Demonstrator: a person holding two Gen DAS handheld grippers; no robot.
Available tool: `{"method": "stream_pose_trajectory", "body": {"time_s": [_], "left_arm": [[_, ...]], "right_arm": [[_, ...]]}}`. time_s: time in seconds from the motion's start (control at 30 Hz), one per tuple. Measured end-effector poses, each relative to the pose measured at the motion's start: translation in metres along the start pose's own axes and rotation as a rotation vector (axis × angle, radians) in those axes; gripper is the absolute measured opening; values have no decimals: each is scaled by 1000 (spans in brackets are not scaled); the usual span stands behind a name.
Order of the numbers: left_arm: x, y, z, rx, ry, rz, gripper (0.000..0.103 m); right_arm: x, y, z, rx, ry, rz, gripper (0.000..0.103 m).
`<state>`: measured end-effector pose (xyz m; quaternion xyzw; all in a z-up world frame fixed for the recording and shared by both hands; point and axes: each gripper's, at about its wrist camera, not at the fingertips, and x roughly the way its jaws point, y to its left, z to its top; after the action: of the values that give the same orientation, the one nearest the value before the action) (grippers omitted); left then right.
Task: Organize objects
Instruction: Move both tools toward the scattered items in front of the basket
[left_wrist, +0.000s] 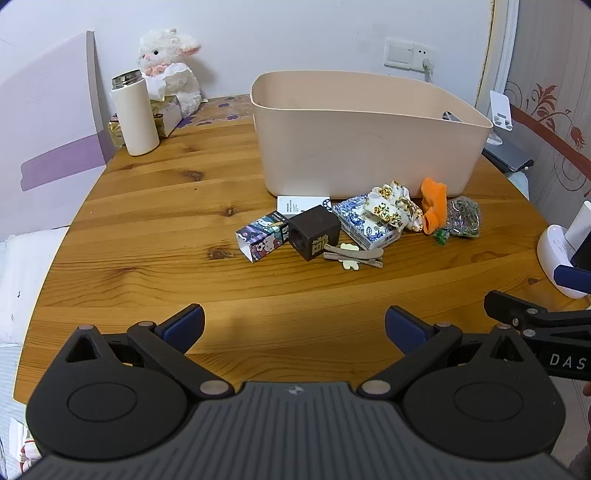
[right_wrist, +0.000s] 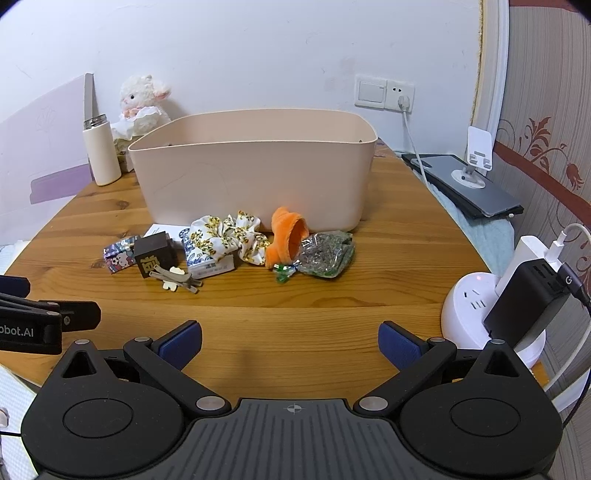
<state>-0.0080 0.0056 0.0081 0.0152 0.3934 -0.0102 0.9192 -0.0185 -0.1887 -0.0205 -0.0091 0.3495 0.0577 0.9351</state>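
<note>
A beige plastic bin (left_wrist: 354, 147) (right_wrist: 255, 177) stands on the wooden table (left_wrist: 166, 206) (right_wrist: 332, 295). In front of it lie small items: a cartoon-print box (left_wrist: 262, 236) (right_wrist: 120, 258), a dark brown cube (left_wrist: 314, 232) (right_wrist: 153, 256), beige hair clips (left_wrist: 354, 254) (right_wrist: 175, 278), a blue-white patterned box (left_wrist: 369, 229) (right_wrist: 210, 264), a floral scrunchie (left_wrist: 395, 206) (right_wrist: 231, 236), an orange plush piece (left_wrist: 434, 206) (right_wrist: 288, 236) and a clear packet of green bits (left_wrist: 463, 216) (right_wrist: 325, 254). My left gripper (left_wrist: 293, 326) and right gripper (right_wrist: 290, 341) hover open over the near table edge, nothing between their fingers.
A white flask (left_wrist: 135, 114) (right_wrist: 101, 153) and a plush lamb (left_wrist: 170, 70) (right_wrist: 142, 103) stand at the back left. A round white power hub with chargers (right_wrist: 491, 314) (left_wrist: 557, 258) sits at the right edge. A phone stand and a dark tablet (right_wrist: 469, 184) lie behind it.
</note>
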Motion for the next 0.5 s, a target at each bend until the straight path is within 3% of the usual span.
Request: {"method": "stream_pose_trajectory", "body": {"time_s": [0.5], "left_arm": [[-1,-1,0,3,-4,2,103]], "right_arm": [[-1,0,-2,1,0,-5,103]]}}
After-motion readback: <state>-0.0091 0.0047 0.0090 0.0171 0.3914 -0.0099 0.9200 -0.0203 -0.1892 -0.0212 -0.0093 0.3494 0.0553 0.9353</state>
